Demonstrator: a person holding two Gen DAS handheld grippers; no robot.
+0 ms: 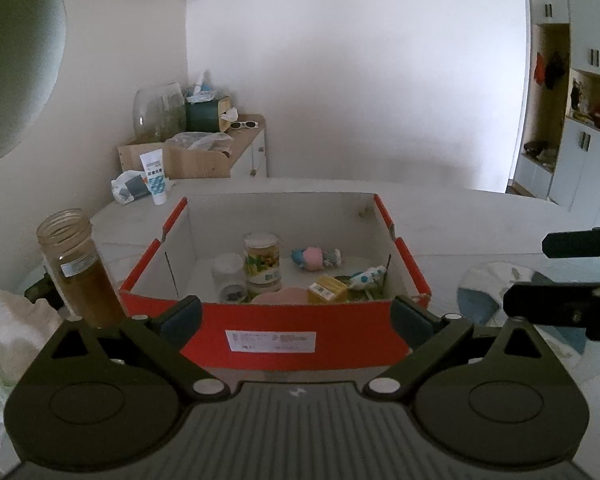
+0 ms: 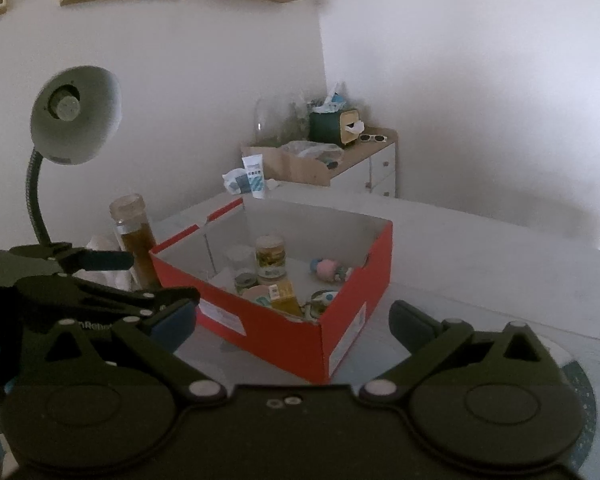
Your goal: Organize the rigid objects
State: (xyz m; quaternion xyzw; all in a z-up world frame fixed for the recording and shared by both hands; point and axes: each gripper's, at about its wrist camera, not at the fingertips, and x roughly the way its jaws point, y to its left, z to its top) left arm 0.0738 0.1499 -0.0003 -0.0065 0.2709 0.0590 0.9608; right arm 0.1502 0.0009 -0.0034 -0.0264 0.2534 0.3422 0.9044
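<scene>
A: Since both claws sit back from it, take the red cardboard box with white lining [image 1: 300, 344] as the landmark. It stands on the pale grey tabletop [image 1: 480, 232], long axis running away from the left gripper [image 1: 300, 312], near wall square to that gripper.

B: Contents?

A: Largest first: a tall clear jar with a yellow-green label [image 1: 262, 258], upright near the middle. Left of it a white squat tub [image 1: 228, 270]. Toward the far right a pink and blue soft toy [image 1: 316, 258], lying on its side. At the near right a small yellow carton [image 1: 327, 289], tilted, beside a white polka-dot item [image 1: 366, 278].

B: Anything left outside the box?

A: A tall plastic jar of brown powder, lid off [image 1: 80, 268], upright just off the box's near-left corner. My guess is that's next.

B: Gripper state?

A: Left: jaws spread wide, nothing between them. Right gripper [image 2: 296, 324]: jaws also apart and empty; it sees the box corner-on, off its near-right corner.

B: Which hand for the jar?

A: Left, I'd judge. Jar is just left of its left fingertip [image 1: 182, 314]; the right one would have to cross the whole box.
</scene>
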